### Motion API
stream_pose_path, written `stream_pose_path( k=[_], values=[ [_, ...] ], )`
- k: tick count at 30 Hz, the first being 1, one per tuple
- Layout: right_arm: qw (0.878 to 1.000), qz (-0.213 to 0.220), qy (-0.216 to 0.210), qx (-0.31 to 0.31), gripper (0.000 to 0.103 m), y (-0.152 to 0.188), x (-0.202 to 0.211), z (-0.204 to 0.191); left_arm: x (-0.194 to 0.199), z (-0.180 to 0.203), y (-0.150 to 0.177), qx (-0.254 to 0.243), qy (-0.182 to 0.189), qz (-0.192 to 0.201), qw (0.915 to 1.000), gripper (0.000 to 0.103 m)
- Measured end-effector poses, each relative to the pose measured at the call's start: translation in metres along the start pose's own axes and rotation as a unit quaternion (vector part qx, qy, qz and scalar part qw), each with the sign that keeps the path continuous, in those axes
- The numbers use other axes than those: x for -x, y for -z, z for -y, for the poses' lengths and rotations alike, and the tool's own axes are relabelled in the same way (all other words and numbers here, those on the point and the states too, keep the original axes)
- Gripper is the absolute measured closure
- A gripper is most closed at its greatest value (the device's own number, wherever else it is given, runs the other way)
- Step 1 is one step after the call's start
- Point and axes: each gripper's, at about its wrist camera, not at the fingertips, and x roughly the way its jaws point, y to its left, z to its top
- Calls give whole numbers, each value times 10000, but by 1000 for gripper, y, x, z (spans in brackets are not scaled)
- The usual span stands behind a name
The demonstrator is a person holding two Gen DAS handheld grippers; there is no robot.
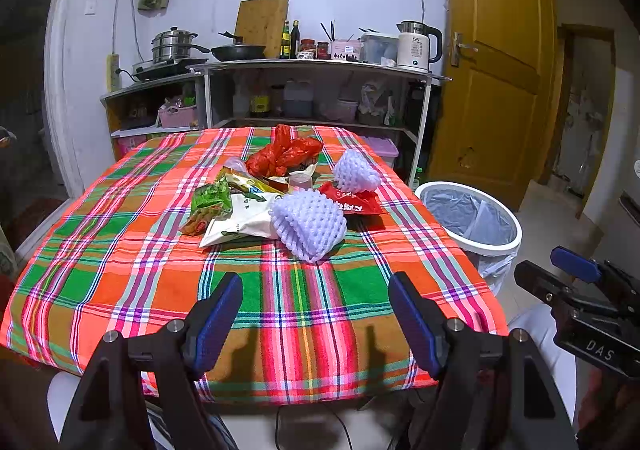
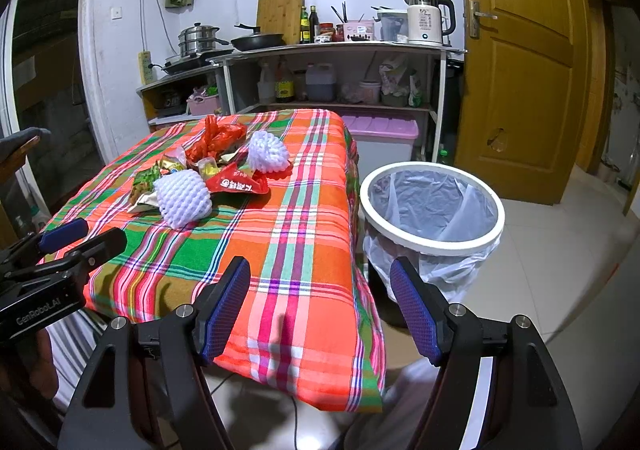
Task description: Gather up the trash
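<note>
A pile of trash lies mid-table on the plaid cloth [image 1: 120, 258]: two white foam fruit nets [image 1: 309, 224] [image 1: 355, 171], a red plastic bag [image 1: 286, 154], a red wrapper [image 1: 354, 202], a green wrapper [image 1: 208, 206] and a white packet [image 1: 240, 222]. The near net [image 2: 183, 197] and far net [image 2: 267, 152] also show in the right wrist view. My left gripper [image 1: 316, 310] is open and empty over the table's near edge. My right gripper [image 2: 320, 302] is open and empty over the table's right corner. A white bin [image 2: 432, 206] with a clear liner stands right of the table.
A metal shelf unit [image 1: 312, 68] with pots, pan, bottles and kettle stands behind the table. A wooden door [image 1: 492, 62] is at the right. A pink storage box [image 2: 384, 130] sits between the shelf and the bin. The tiled floor [image 2: 560, 270] lies around the bin.
</note>
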Motion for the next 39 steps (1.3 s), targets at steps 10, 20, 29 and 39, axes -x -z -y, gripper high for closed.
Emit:
stream_pose_path(
  k=[10,20,29,39],
  values=[
    [10000,-3,6,5,30,0,0,0,1,1,0,2,7,-3,10000,28],
    [10000,-18,16,4,30,0,-1,0,0,2,0,2,13,-7,10000,28],
    [10000,-34,16,4,30,1,-2,0,0,3,1,-2,22,-17,10000,28],
    [10000,-40,17,5,30,2,-2,0,0,3,1,-5,23,-16,10000,28]
  ],
)
